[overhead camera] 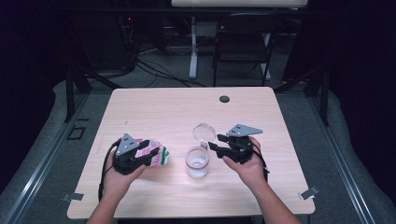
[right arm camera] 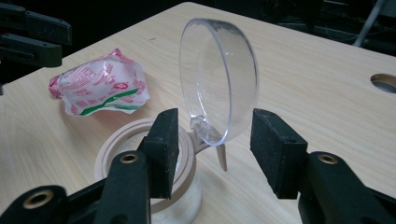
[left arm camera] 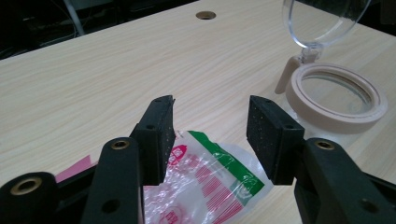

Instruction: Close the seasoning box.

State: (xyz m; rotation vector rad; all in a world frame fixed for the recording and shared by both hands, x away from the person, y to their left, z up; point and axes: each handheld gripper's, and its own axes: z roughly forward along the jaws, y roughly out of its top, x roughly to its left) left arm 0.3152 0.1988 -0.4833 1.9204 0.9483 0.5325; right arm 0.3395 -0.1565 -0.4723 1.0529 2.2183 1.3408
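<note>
I see left gripper [left arm camera: 210, 123] nearest, jaws apart, packet [left arm camera: 205, 186] lying under them on table [overhead camera: 154, 105], one pad beside it; grip unconfirmed. Right gripper [right arm camera: 215, 142] jaws apart, flanking clear hinged lid [right arm camera: 219, 79], not pressing. Jar [overhead camera: 196, 162] open between hands. I judge step: packet to jar. Next: I lift packet over rim, clear of lid

Item count, referenced to the jar [overhead camera: 196, 162]:

- Jars: one, clear, with one beige rim ring.
- Hinged clear lids [overhead camera: 204, 132]: one, standing open on the jar's far side.
- Printed plastic packets [overhead camera: 156, 154]: one, left of the jar.
- Grippers: two, the left gripper [overhead camera: 150, 156] left of the jar, the right gripper [overhead camera: 214, 143] right of it.
- Tables [overhead camera: 154, 107]: one, under the jar.
- Folding chairs [overhead camera: 243, 42]: one, beyond the table.
</note>
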